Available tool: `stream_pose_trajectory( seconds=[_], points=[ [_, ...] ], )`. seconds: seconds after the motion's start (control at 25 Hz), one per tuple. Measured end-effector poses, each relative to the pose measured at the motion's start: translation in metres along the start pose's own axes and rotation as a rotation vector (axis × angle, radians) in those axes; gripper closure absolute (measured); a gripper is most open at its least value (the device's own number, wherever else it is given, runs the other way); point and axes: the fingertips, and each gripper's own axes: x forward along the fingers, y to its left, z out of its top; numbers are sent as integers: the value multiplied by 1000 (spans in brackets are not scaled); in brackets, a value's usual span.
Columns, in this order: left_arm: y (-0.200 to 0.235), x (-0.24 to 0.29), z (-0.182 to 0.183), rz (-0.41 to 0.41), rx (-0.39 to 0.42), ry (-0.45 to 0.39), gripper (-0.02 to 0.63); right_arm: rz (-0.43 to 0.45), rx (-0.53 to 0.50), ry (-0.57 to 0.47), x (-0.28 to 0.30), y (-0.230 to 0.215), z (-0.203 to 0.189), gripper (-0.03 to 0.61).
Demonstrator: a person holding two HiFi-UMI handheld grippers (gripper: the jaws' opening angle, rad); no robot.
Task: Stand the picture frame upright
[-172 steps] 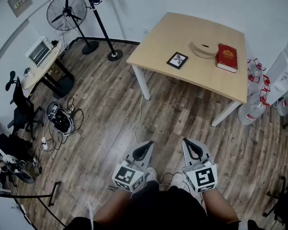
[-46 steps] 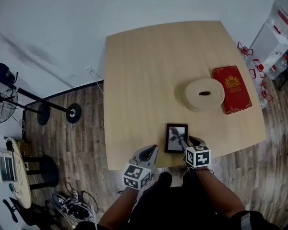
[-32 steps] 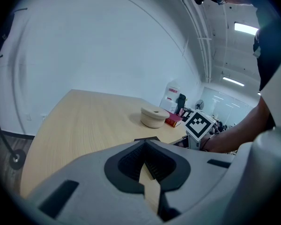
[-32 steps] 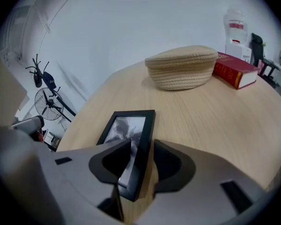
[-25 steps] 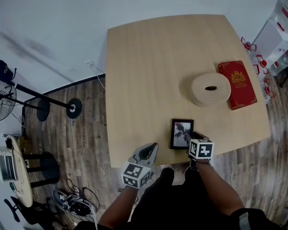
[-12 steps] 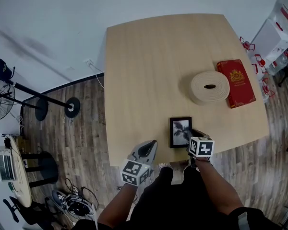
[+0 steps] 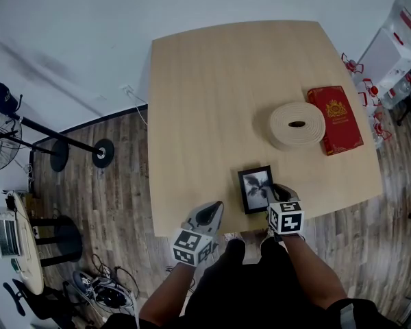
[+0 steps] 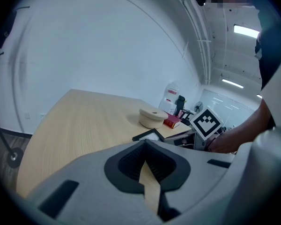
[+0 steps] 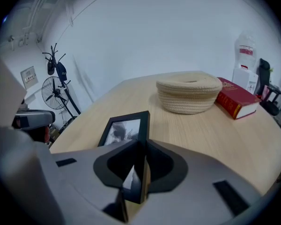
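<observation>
A small black picture frame (image 7: pixel 255 189) with a grey photo lies face up near the front edge of the wooden table (image 7: pixel 205 101), turned a little askew. My right gripper (image 7: pixel 272 195) is at its right side, shut on that edge. In the right gripper view the frame (image 9: pixel 124 128) runs away from the jaws, and its near right rim sits pinched between my right gripper (image 9: pixel 139 149). My left gripper (image 7: pixel 209 215) hangs just off the table's front edge, left of the frame, shut on nothing. From my left gripper (image 8: pixel 144 143) the frame (image 8: pixel 150 135) shows low on the table.
A round woven basket (image 7: pixel 297 124) and a red book (image 7: pixel 335 118) lie at the table's right, beyond the frame. Water bottles (image 7: pixel 397 53) stand past the right edge. A fan stand (image 7: pixel 99 154) is on the wooden floor to the left.
My right gripper's jaws have closed on the frame's right edge, and the frame has turned slightly and shifted a little left. The left gripper has barely moved.
</observation>
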Motion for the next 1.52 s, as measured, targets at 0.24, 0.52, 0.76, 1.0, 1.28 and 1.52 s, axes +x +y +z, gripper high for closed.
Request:
stream_pose_trajectory(
  seconds=[0.24, 0.52, 0.76, 1.0, 1.28, 1.52],
  points=[
    [-8, 2, 3, -2, 16, 3, 614, 19, -4, -95, -18, -3, 20, 512],
    [-24, 12, 3, -8, 19, 13, 614, 15, 13, -208, -43, -30, 46, 512],
    [-43, 23, 4, -17, 25, 17, 614, 10, 33, -268, -57, -57, 58, 511],
    [-66, 35, 5, -9, 28, 24, 614, 14, 25, -309, -66, -90, 68, 511],
    [-87, 47, 2, 12, 23, 39, 614, 11, 9, -333, -66, -132, 80, 511],
    [-107, 61, 1, 15, 31, 55, 614, 15, 20, -343, -58, -159, 85, 511]
  ],
)
